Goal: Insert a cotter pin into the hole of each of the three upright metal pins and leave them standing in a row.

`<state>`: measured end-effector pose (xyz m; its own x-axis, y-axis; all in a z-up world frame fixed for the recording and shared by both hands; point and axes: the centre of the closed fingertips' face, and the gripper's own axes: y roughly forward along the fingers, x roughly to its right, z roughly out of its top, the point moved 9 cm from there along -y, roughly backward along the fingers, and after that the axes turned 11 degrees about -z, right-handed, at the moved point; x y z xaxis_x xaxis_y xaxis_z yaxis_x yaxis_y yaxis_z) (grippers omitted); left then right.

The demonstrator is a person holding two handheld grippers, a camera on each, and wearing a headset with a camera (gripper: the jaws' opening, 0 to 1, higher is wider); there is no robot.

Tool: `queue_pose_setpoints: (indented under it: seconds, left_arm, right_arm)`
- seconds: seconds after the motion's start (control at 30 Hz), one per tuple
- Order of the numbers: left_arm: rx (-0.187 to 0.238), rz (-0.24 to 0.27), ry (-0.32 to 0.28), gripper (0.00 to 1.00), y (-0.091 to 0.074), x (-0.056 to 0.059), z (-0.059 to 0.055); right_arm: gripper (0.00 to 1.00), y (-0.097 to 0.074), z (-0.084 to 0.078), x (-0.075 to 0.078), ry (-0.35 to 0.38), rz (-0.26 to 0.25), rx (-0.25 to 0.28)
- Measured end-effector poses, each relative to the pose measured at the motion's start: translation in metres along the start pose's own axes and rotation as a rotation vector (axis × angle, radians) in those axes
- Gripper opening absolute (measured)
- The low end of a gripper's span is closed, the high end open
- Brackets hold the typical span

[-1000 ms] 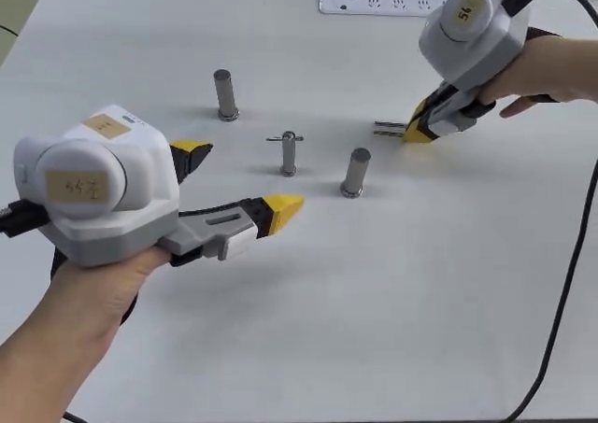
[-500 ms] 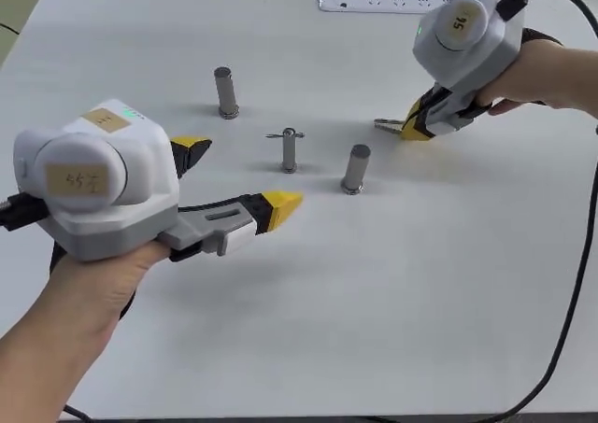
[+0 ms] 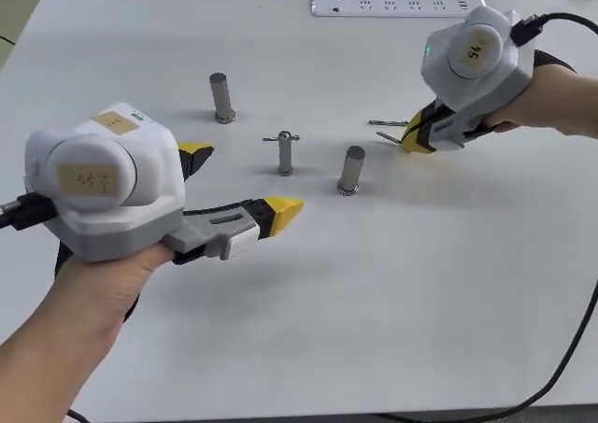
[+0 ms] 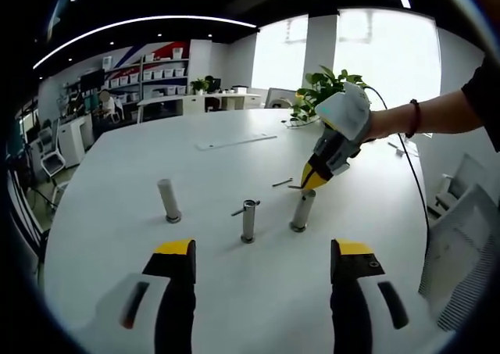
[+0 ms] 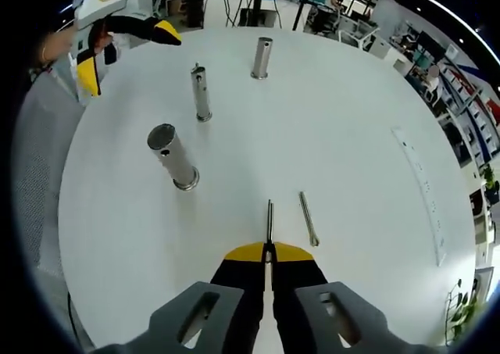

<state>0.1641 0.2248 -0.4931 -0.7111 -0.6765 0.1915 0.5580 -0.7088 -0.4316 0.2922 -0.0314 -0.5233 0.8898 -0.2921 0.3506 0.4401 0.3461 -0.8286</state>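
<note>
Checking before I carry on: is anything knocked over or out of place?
Nothing stands out. All three metal pins stand upright; a loose cotter pin lies flat by the right gripper.

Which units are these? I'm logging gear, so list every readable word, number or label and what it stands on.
"55", then a mark too blurred to read: rear sticker on the left gripper.
Top sticker on it: too small to read.
Perhaps "56", tilted: cap sticker on the right gripper, shut on a cotter pin.
Power strip: no legible text.
Wall banner: blurred.
</note>
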Motion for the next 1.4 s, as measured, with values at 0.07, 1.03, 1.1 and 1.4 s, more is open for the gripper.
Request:
queue_pose_setpoints:
  seconds: [0.07, 1.03, 1.1, 1.4]
  left_arm:
    - [-0.002, -0.006, -0.004, 0.69, 0.001, 0.001, 0.0]
    - [-0.017, -0.176, -0.183, 0.38, 0.021, 0.035, -0.002]
    - [-0.014, -0.189, -0.203, 0.34, 0.021, 0.036, -0.002]
    - [-0.001, -0.227, -0.24, 0.25, 0.022, 0.041, 0.001]
  right_arm:
    - [0.0, -0.004, -0.001, -0.004, -0.002, -0.009, 0.012]
    - [0.0, -0.067, 0.037, -0.085, -0.071, -0.029, 0.296]
    - [0.0, -0.068, 0.041, -0.09, -0.09, -0.02, 0.31]
    - [0.0, -0.068, 0.058, -0.104, -0.178, 0.013, 0.36]
